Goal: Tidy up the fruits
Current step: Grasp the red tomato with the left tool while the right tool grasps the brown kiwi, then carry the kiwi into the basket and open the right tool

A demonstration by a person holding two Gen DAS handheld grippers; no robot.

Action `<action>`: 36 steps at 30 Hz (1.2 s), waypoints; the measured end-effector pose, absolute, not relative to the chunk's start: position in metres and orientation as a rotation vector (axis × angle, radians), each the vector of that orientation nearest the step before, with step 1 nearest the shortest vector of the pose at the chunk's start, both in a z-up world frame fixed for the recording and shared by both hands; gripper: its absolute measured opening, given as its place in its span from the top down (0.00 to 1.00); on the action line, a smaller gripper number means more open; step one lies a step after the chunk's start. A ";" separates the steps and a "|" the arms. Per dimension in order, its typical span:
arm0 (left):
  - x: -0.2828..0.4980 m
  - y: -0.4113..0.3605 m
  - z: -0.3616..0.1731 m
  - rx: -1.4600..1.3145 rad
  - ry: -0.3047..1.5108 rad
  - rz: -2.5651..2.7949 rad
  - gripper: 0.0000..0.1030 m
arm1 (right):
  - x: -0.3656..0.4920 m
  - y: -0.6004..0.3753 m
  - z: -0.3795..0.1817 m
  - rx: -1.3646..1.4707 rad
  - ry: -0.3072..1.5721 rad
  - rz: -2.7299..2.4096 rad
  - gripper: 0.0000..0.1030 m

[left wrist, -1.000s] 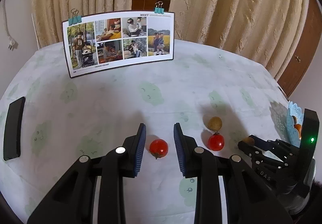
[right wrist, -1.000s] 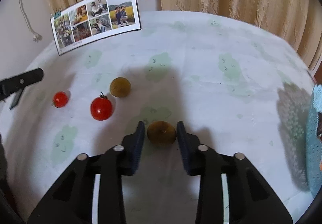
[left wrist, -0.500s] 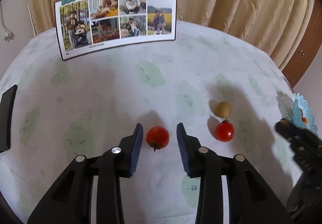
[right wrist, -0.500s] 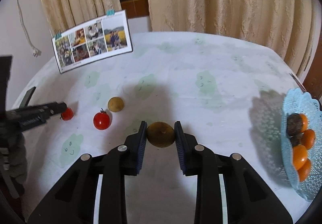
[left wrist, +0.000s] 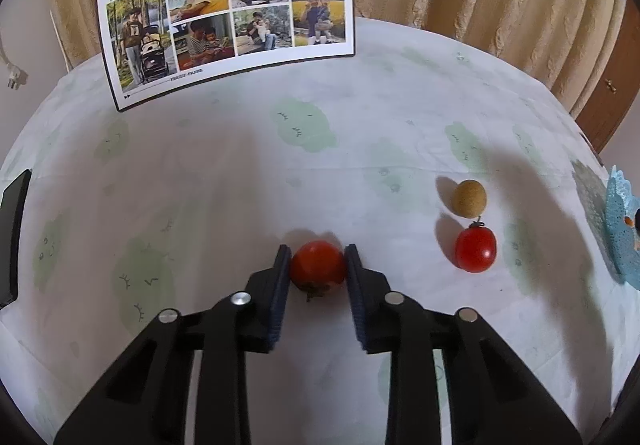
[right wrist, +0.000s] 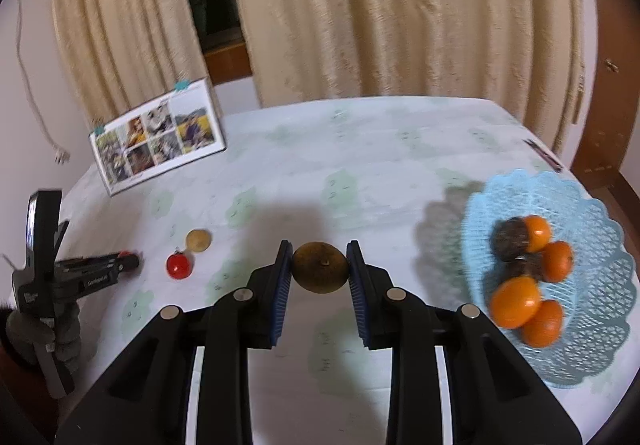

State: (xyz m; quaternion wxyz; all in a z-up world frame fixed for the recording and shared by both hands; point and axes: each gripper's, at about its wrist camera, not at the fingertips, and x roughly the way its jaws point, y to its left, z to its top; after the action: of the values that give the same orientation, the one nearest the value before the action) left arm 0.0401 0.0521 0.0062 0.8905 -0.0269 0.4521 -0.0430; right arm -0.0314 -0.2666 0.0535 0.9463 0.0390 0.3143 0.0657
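Observation:
My left gripper (left wrist: 318,257) is low over the table, its jaws closing, and both blue pads press on a small red tomato (left wrist: 318,265) resting on the cloth. To its right lie a second red tomato (left wrist: 475,248) and a tan round fruit (left wrist: 469,197). My right gripper (right wrist: 319,251) is shut on a brown round fruit (right wrist: 319,267), held up off the table. The light blue basket (right wrist: 592,345) to its right holds several orange fruits (right wrist: 516,301) and dark brown ones (right wrist: 510,241). The right wrist view also shows the left gripper (right wrist: 134,261) at far left.
A photo board (left wrist: 228,25) with binder clips stands at the back of the round table. A black flat object (left wrist: 12,237) lies at the table's left edge. Beige curtains hang behind. The pale cloth (right wrist: 360,173) between the loose fruits and the basket is bare.
The left gripper sank around the red tomato and its pads closed onto it. The right gripper rose and swung right with the brown fruit, bringing the blue basket fully into view.

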 end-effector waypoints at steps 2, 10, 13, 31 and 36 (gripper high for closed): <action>0.038 0.050 0.010 -0.047 0.928 -0.091 0.73 | -0.036 -0.278 0.057 0.095 0.626 0.113 0.72; 0.029 0.038 0.030 -0.040 0.881 -0.119 0.73 | -0.057 -0.334 0.064 0.162 0.585 -0.007 0.72; 0.026 0.030 0.037 -0.038 0.870 -0.138 0.73 | -0.062 -0.355 0.062 0.187 0.584 -0.050 0.72; 0.015 -0.025 0.061 0.017 0.838 -0.222 0.73 | -0.097 -0.443 0.037 0.316 0.587 -0.222 0.67; 0.010 -0.049 0.068 0.048 0.826 -0.260 0.73 | -0.107 -0.457 0.035 0.363 0.562 -0.237 0.56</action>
State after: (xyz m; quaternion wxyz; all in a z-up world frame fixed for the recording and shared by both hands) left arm 0.0103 -0.0487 0.0685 0.9074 0.0232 0.4003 -0.1261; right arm -0.1069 -0.4569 0.0355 0.9378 0.1778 0.2749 -0.1158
